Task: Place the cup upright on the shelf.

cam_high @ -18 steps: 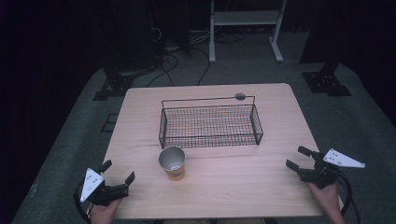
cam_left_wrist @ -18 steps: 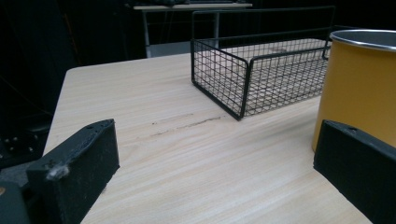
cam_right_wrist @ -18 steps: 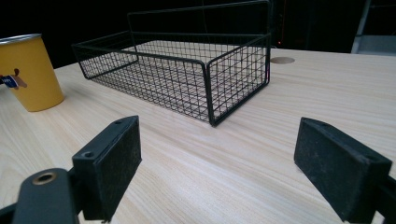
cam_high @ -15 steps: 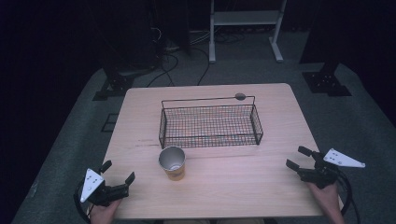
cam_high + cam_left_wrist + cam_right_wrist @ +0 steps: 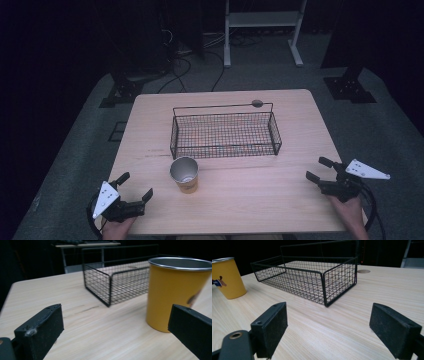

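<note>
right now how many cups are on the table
1. A yellow cup stands upright on the table, just in front of the wire basket near its left end, closer to the left gripper. The basket looks empty, so nothing seems hidden.

Before you, a light wooden table [image 5: 250,200] is standing on grey carpet. A black wire basket [image 5: 225,131] is sitting on it near the middle, toward the far edge, its thin handle bar rising along the far side. A yellow cup [image 5: 184,174] with a metal rim is standing upright just in front of the basket's near left corner, apart from it. A small round grommet hole [image 5: 257,103] is showing in the tabletop behind the basket.
</note>
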The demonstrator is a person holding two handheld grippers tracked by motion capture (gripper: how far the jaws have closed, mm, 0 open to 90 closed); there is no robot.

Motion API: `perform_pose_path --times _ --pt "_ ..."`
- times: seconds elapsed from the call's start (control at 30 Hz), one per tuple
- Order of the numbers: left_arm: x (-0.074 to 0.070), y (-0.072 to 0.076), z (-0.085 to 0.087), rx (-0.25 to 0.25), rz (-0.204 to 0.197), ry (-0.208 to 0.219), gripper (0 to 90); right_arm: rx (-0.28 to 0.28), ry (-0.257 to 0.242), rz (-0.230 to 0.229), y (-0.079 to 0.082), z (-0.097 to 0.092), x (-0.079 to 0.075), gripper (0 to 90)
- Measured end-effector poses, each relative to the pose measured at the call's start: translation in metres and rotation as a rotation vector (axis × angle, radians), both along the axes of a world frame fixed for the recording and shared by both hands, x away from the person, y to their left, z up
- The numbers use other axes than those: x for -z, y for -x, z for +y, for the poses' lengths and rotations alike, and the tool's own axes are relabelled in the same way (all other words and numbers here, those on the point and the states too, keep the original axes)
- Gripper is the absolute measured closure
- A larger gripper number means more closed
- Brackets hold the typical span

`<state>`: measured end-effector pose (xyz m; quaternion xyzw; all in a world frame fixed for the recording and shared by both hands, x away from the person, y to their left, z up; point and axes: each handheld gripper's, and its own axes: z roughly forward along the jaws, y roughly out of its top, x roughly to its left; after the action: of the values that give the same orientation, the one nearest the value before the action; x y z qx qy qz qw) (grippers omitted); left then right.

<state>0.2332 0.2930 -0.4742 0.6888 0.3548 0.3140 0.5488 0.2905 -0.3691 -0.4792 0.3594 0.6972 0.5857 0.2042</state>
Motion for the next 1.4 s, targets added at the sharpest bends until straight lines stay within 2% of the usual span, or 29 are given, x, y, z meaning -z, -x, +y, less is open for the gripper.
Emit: perform_pose_path --times 0.33,0.6,1.07,1.4 --pt "-0.001 -0.002 -0.024 0.111 0.015 -0.011 0.0 -0.004 -0.001 0.003 0.000 0.001 0.000 13.8" --pt "-0.002 -0.010 -0.046 0.182 0.023 -0.013 0.0 -0.012 0.003 0.004 0.000 0.002 0.000 13.8" --pt "-0.004 -0.019 -0.069 0.225 0.041 -0.032 0.0 -0.021 0.007 0.007 -0.001 0.003 0.000 13.8" --pt "-0.007 -0.026 -0.081 0.231 0.043 -0.033 0.0 -0.024 0.012 0.009 -0.001 0.004 0.000 13.8"
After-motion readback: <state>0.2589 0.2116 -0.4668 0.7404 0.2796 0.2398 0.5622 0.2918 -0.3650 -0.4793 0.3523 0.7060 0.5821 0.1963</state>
